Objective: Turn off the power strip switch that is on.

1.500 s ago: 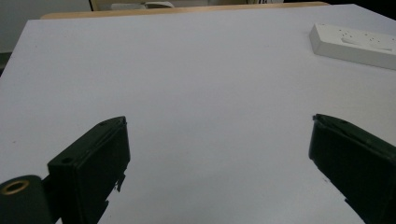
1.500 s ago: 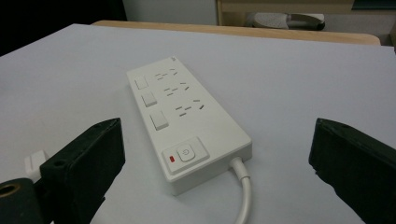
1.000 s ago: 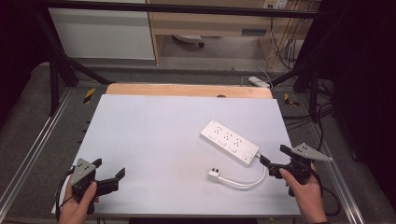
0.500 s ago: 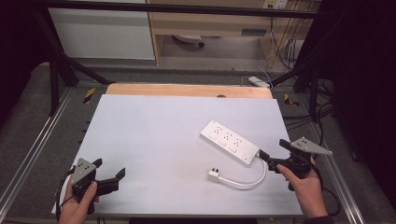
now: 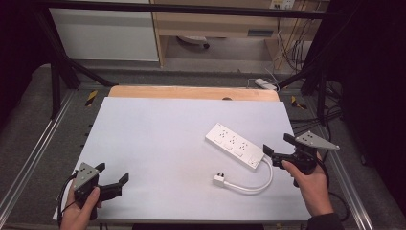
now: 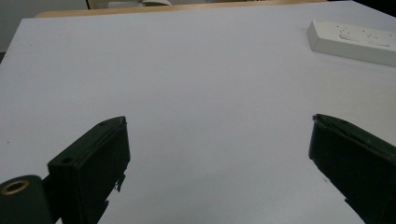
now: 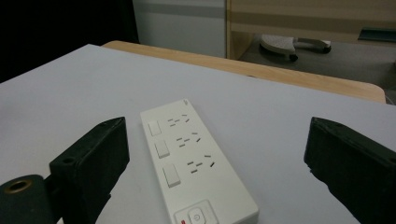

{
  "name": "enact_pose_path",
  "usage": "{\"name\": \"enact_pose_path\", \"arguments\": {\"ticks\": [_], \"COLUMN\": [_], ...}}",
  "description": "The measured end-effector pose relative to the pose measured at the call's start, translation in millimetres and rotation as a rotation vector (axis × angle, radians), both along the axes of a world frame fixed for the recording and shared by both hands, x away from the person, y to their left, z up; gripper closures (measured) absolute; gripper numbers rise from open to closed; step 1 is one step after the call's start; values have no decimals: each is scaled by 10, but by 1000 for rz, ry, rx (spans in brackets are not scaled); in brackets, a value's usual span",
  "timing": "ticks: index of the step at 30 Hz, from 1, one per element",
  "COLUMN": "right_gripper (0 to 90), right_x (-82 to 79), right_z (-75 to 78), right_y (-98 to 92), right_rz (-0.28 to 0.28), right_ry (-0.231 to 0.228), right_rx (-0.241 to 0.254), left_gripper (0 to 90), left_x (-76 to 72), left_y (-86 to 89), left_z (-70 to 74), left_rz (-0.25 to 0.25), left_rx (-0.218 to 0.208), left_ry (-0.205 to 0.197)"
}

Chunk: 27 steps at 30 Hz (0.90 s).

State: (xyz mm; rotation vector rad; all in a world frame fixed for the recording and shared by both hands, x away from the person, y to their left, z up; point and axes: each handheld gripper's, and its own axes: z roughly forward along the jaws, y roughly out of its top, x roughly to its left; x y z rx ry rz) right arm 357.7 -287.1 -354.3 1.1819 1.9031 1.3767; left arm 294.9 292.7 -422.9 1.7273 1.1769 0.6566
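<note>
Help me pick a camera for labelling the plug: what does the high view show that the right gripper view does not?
High view alone: the plug at the end of the curled white cord, both hands, the left gripper and right gripper. Right gripper view alone: the power strip's rocker switches and its power button up close. Shared: the white power strip lying flat on the white table, with the wooden edge behind.

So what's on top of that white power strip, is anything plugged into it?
Nothing is plugged into the power strip. Its top shows three sets of empty sockets, three switches beside them, and a power button at the near end. Its own plug lies loose on the table. Its underside is hidden.
</note>
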Motion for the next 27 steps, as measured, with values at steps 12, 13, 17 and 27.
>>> {"name": "enact_pose_path", "arguments": {"ticks": [12,13,17,27], "right_gripper": [245,269,351,674], "right_x": [119,129,162,268], "right_z": [135,145,167,192], "right_y": [167,183,227,344], "right_rz": [10,10,18,23], "right_ry": [-47,-48,-59,-88], "right_rx": [0,1,-8,-31], "left_gripper": [51,52,51,51], "left_x": [2,2,3,5], "left_y": [-7,-7,-5,-4], "left_z": [-2,-2,-3,-4], "left_rz": [-8,-8,-8,-9], "left_rx": [1,1,0,-1], "left_ry": [1,1,1,2]}}
